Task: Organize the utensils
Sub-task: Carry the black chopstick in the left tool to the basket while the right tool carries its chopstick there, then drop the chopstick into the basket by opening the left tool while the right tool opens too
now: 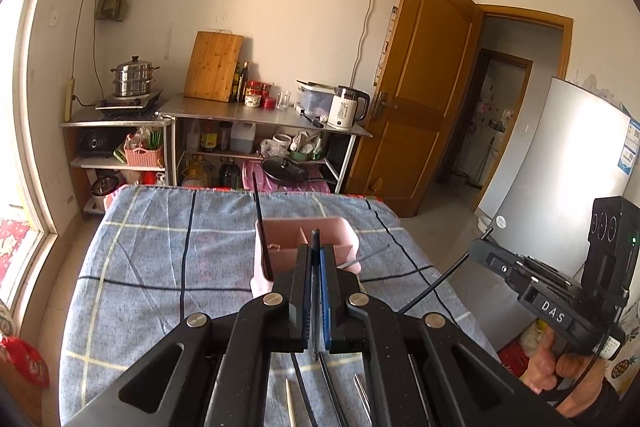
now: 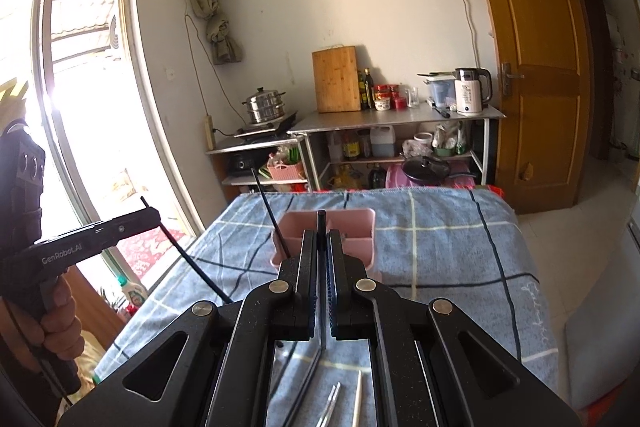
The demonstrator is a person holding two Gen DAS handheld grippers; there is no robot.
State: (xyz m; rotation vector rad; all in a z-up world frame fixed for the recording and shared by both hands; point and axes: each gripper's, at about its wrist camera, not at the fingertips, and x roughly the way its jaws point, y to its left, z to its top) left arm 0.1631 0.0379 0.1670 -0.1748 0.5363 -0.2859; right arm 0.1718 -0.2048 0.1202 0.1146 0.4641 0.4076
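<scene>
A pink utensil holder (image 1: 320,239) with a divider stands on the blue checked cloth (image 1: 160,267); it also shows in the right wrist view (image 2: 348,227). One black chopstick (image 1: 262,227) stands tilted in its left compartment, also seen in the right wrist view (image 2: 272,215). My left gripper (image 1: 315,247) is shut on a black chopstick (image 1: 315,239), held just before the holder. My right gripper (image 2: 321,239) is shut on another black chopstick (image 2: 321,221), tip over the holder. Loose utensils lie on the cloth below the grippers: a white chopstick (image 1: 290,403), a metal fork (image 2: 330,405).
A metal shelf table (image 1: 260,115) with a cutting board, bottles and a kettle (image 1: 348,107) stands against the far wall. A steamer pot (image 1: 132,77) sits on a stove at left. A wooden door (image 1: 420,87) is at right. A window is at left.
</scene>
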